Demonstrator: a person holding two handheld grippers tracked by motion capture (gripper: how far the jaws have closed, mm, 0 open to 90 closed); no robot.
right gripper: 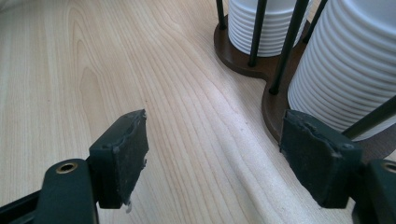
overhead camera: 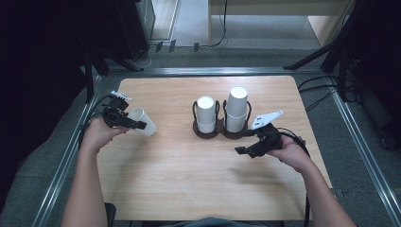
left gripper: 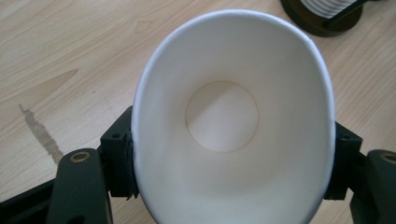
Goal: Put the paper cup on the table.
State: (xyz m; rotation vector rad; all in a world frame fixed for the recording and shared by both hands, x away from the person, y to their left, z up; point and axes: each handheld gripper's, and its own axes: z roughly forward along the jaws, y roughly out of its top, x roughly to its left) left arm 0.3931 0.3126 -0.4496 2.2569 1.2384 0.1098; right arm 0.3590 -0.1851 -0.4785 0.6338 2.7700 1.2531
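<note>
From the high view, the left claw (overhead camera: 137, 125) grips a single white paper cup (overhead camera: 143, 121) lying on its side above the left part of the light wooden surface (overhead camera: 189, 175), its mouth turned towards the person's hand. Well to the right, near the middle of the surface, stands a dark brown two-ring cup holder with thin black upright rods (overhead camera: 220, 131), carrying two stacks of white paper cups (overhead camera: 236, 108), the right stack taller. The right claw (overhead camera: 246, 142) hovers just in front of and to the right of that holder. In the left gripper view, both black pads (left gripper: 122, 158) press on the cup's rim (left gripper: 233, 112), squeezing the mouth into an oval; the round bottom shows inside, and the holder's edge (left gripper: 322, 21) appears at the top right. In the right gripper view, the right claw's (right gripper: 215, 158) jaws stand wide apart with nothing between them, the holder's base (right gripper: 273, 100) and the ribbed cup stacks (right gripper: 345, 65) just ahead on the right.
</note>
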